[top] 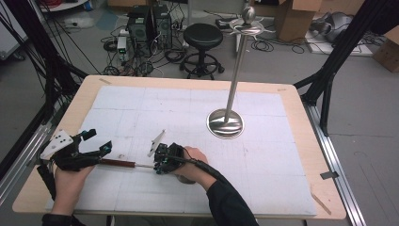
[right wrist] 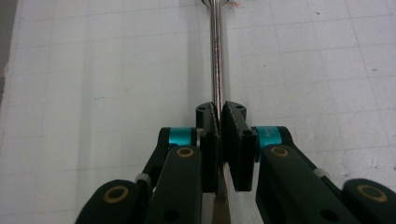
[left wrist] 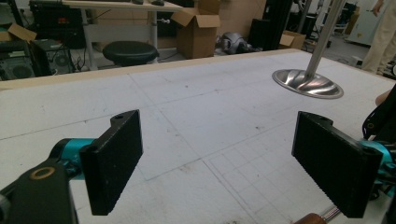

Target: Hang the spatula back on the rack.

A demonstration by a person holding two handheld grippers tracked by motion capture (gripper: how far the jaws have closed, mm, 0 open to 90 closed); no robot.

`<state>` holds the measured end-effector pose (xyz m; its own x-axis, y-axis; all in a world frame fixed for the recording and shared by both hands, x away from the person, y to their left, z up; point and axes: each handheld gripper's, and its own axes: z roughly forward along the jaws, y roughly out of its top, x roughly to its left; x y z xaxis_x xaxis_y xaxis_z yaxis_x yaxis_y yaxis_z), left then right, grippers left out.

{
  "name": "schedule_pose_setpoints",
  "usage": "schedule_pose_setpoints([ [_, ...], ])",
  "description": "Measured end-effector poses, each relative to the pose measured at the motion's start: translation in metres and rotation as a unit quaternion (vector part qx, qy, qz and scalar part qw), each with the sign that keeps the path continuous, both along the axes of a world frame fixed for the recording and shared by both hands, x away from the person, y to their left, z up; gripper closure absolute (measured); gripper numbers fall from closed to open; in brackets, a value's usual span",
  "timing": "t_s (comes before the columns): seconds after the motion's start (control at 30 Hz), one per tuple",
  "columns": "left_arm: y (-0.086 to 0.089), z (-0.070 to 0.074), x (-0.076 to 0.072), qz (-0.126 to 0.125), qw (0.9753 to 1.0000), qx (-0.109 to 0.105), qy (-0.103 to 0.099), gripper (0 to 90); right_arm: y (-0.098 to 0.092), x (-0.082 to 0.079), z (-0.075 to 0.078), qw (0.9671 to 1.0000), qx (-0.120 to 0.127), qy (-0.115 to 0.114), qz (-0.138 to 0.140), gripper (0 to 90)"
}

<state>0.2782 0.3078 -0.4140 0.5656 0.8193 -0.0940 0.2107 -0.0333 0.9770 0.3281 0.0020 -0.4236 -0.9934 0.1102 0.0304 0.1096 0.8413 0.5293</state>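
My right gripper (right wrist: 219, 140) is clamped on a metal rod (right wrist: 215, 51). My left gripper (left wrist: 233, 163), jaws apart, flanks its brown handle (top: 117, 162), not yet gripped.

Desk (top: 301, 141): pale wood rim, matt white gridded sheet, scuffed. Stand (top: 226, 123): polished metal, glossy. Tool shaft (right wrist: 215, 56): shiny smooth metal; handle (top: 116, 163): brown, glossy. Right gripper (right wrist: 219, 116) pads: matt black, ribbed; teal metallic collars.
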Motion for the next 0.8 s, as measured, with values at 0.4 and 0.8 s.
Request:
schedule_pose_setpoints([
  [0.4,0.010,0.011,-0.007,0.007,0.9992,-0.026,-0.031,17.9,-0.027,0.010,0.014,0.9994,0.023,-0.004,-0.025,85.4],
  [0.8,0.012,0.008,-0.007,0.008,0.9991,-0.032,-0.027,18.0,-0.081,0.011,0.043,0.9913,0.104,-0.028,-0.075,85.3],
])
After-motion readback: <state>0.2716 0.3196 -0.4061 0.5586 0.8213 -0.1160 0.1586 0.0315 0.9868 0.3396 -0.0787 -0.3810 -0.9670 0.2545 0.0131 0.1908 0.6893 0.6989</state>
